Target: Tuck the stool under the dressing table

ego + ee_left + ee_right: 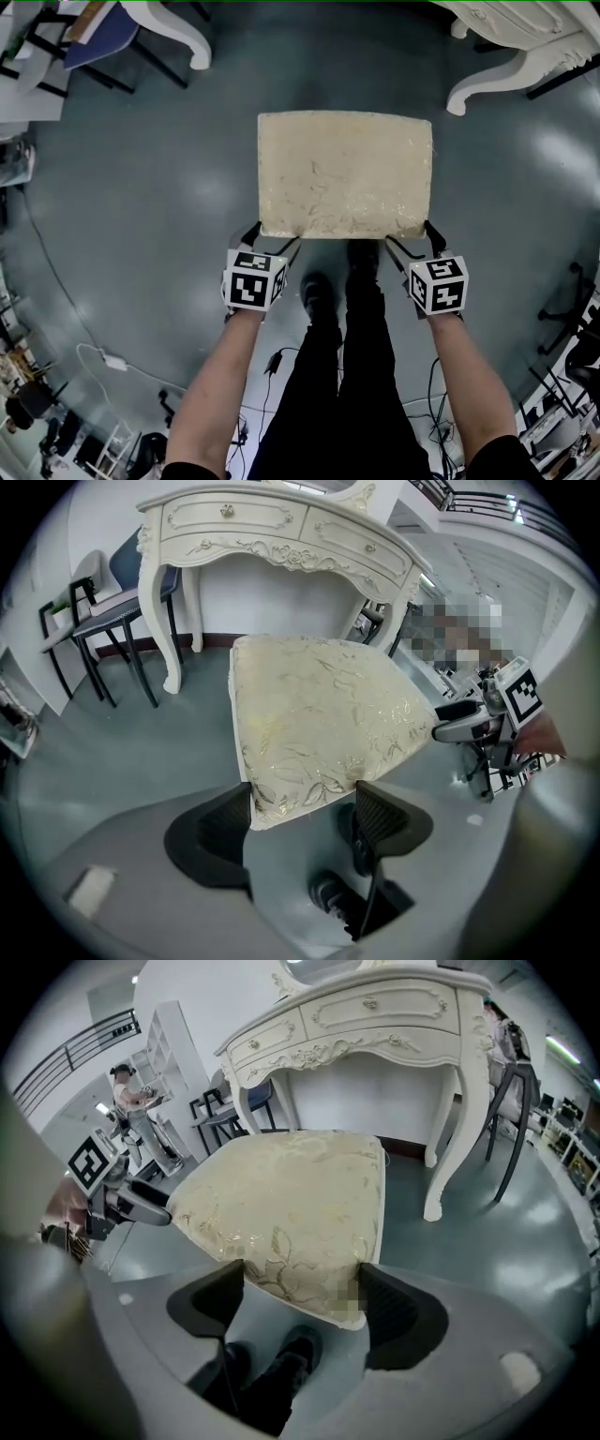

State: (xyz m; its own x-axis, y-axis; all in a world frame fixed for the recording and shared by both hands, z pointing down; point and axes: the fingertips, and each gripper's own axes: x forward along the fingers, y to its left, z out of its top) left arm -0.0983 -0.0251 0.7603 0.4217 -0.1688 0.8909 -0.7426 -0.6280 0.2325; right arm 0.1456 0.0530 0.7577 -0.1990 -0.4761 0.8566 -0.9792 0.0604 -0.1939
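The stool (345,173) has a cream cushion with a gold leaf pattern and stands on the grey floor just in front of me. My left gripper (272,239) is at its near left corner, and in the left gripper view that corner (281,799) lies between the spread jaws of the left gripper (300,808). At the near right corner is my right gripper (413,239); the right gripper (300,1302) is open around the cushion corner (309,1283). The white carved dressing table (281,527) (375,1016) stands beyond the stool, and its legs (487,84) show at the top of the head view.
A dark chair (103,611) stands left of the dressing table and another chair (511,1101) to its right. My legs and shoes (347,309) are behind the stool. Cables and a white adapter (114,361) lie on the floor at lower left.
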